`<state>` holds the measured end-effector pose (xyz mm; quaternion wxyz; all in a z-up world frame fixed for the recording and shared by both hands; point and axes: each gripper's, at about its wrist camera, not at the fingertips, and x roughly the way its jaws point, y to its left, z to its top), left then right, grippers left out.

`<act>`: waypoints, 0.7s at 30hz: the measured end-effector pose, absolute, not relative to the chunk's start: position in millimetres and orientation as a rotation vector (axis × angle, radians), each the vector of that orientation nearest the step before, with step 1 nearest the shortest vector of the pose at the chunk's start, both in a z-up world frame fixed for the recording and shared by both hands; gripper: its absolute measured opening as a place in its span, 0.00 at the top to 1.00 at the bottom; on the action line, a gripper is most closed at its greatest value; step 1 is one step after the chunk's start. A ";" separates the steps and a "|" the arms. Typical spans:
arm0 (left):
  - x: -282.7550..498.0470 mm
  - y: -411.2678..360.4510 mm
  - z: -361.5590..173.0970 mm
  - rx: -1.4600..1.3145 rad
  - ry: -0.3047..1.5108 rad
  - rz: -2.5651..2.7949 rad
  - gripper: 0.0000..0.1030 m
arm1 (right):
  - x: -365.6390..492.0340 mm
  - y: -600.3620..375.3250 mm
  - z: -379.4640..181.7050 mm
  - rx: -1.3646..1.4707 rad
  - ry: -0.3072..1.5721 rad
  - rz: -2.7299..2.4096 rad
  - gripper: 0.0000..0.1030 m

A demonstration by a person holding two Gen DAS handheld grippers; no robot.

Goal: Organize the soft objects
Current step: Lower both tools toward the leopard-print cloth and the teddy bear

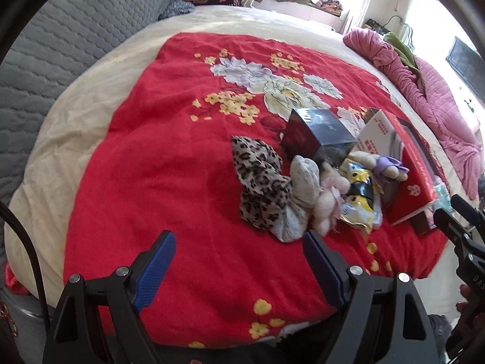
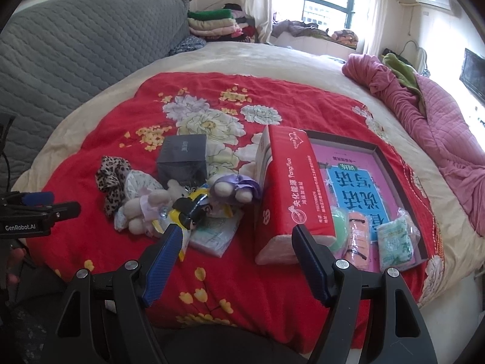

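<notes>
A heap of soft things lies on the red flowered blanket (image 1: 169,163): a leopard-print cloth (image 1: 260,179), a pale stuffed piece (image 1: 303,179), a cream plush bear (image 1: 329,194), a purple-capped plush (image 2: 235,188) and a yellow-and-black doll (image 2: 191,209). My left gripper (image 1: 239,250) hovers open just short of the leopard cloth, nothing between its blue pads. My right gripper (image 2: 235,244) is open too, above the blanket between the doll and the red tissue box (image 2: 288,188). The left gripper (image 2: 39,209) shows at the right wrist view's left edge.
A dark cube box (image 1: 318,139) stands behind the heap. An open tray (image 2: 391,163) right of the tissue box holds a pink book, a green sponge (image 2: 339,221), an orange cloth and a tissue pack (image 2: 394,242). Pink quilt (image 2: 439,127) at right, grey headboard (image 2: 91,45) at left.
</notes>
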<state>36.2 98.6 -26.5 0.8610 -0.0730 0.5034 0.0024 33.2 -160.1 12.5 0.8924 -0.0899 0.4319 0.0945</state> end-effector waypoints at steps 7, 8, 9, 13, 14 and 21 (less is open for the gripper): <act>56.0 102.1 -38.0 -0.229 1.101 -0.038 0.18 | 56.7 -145.5 -3.3 -0.323 0.899 0.211 0.27; 59.0 102.6 -38.3 -0.237 1.100 -0.040 0.18 | 61.3 -141.3 -7.1 -0.364 0.901 0.221 0.27; 63.5 103.4 -38.7 -0.254 1.098 -0.050 0.18 | 64.0 -138.4 -9.3 -0.394 0.899 0.217 0.27; 77.7 102.7 -42.2 -0.256 1.113 -0.053 0.17 | 78.4 -124.7 -22.1 -0.539 0.898 0.224 0.27; 81.6 102.5 -44.1 -0.254 1.123 -0.050 0.17 | 80.9 -123.1 -24.5 -0.565 0.895 0.221 0.27; 100.6 104.5 -55.5 -0.267 1.143 -0.051 0.17 | 105.2 -113.3 -42.4 -0.711 0.890 0.201 0.27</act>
